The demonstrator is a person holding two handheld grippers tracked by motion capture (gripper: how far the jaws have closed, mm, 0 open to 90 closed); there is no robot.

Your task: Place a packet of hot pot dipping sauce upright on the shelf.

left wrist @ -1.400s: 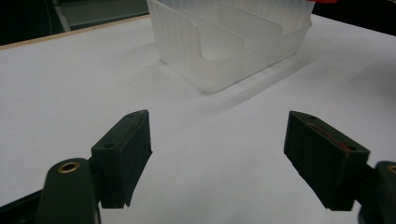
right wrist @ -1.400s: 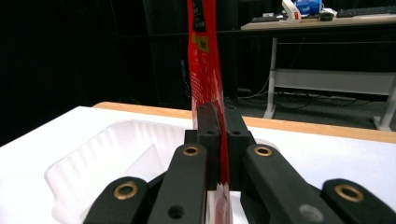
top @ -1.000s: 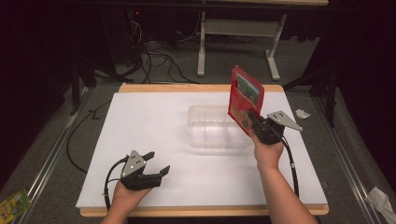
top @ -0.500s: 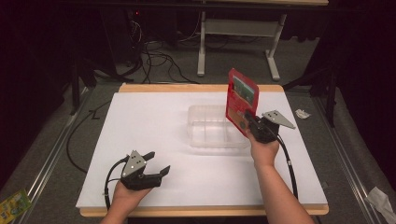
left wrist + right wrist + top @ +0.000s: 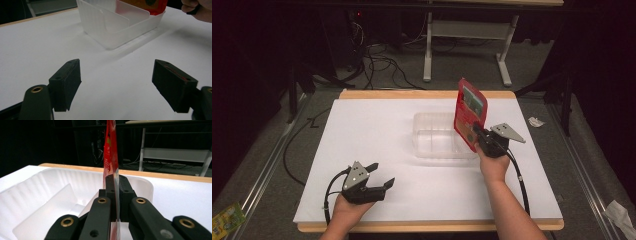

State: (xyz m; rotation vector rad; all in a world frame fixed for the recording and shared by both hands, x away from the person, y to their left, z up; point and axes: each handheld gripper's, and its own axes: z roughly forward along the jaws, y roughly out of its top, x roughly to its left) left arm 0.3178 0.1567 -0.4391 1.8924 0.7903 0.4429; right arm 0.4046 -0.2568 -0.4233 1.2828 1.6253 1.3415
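Red packet [image 5: 470, 114] pinched upright in right gripper [image 5: 477, 132], over clear tray's [image 5: 432, 150] right end; lower it straight, clearing the rim. Left gripper [image 5: 382, 176] spread, idle near-left.

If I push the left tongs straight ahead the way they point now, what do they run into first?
Most likely the clear plastic tray: the open left tongs point at its near corner across bare white table. Depth is hard to judge.
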